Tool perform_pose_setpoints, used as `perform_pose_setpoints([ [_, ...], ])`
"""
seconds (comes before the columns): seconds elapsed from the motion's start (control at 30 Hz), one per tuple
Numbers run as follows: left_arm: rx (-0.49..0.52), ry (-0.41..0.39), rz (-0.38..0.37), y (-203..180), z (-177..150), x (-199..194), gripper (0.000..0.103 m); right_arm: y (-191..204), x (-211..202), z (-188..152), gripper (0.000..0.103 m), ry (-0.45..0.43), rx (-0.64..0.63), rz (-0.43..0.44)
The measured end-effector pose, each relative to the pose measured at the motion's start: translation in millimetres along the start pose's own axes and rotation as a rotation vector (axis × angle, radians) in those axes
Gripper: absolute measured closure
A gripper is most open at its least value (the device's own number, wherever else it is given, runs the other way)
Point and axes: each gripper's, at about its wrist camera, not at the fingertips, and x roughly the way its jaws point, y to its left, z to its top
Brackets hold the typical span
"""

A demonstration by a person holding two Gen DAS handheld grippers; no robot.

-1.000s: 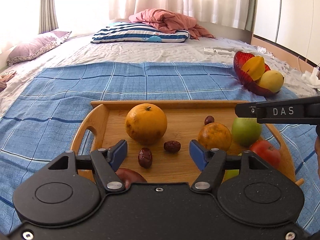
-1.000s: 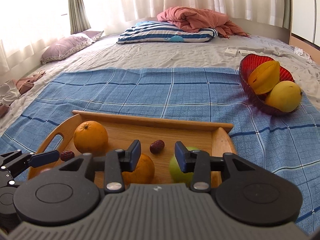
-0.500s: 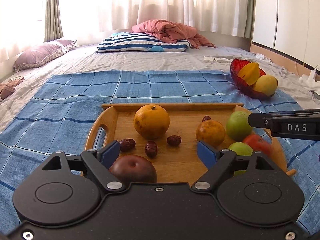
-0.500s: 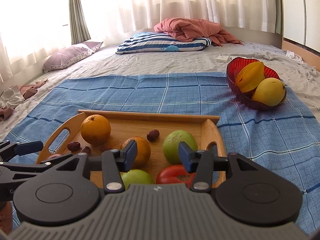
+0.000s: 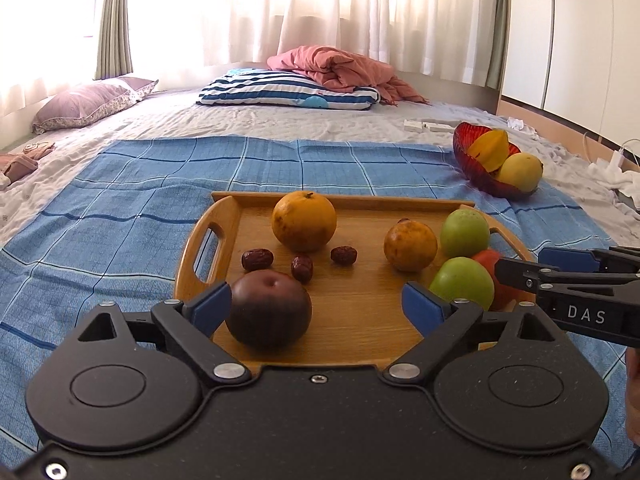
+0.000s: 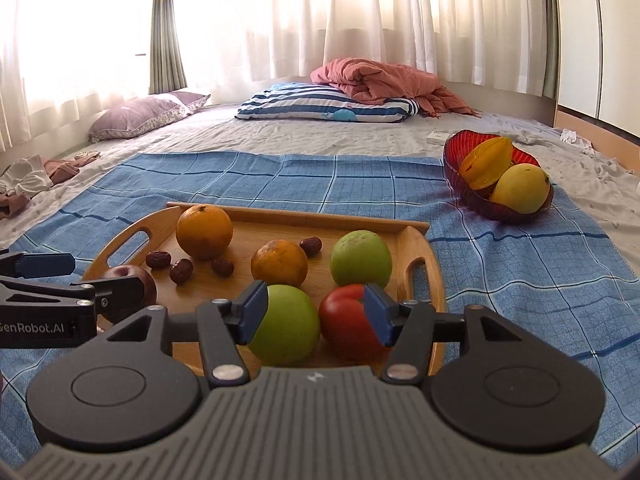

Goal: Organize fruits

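Checked blue cloth [image 5: 132, 216], wooden tray [image 5: 208, 240] (round fruit)

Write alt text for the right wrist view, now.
An open right gripper hovers at the near edge of a wooden tray holding two oranges, two green apples, a tomato, a dark apple and dates. The tray sits on a blue checked cloth on a bed, beside a red fruit bowl.

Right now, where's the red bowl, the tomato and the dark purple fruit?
red bowl [image 6: 454, 160], right wrist view, on its left rim.
tomato [image 6: 344, 322], right wrist view, on its front skin.
dark purple fruit [image 5: 269, 309], left wrist view, on its middle.
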Motion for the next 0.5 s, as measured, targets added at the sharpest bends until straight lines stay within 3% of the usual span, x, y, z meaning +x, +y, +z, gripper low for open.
perform_pose_setpoints([
  [0.5,-0.024,0.039,0.031,7.8,-31.0,0.5,0.011,10.9,-9.1,-33.8,0.03,-0.017,-0.035,-0.04],
])
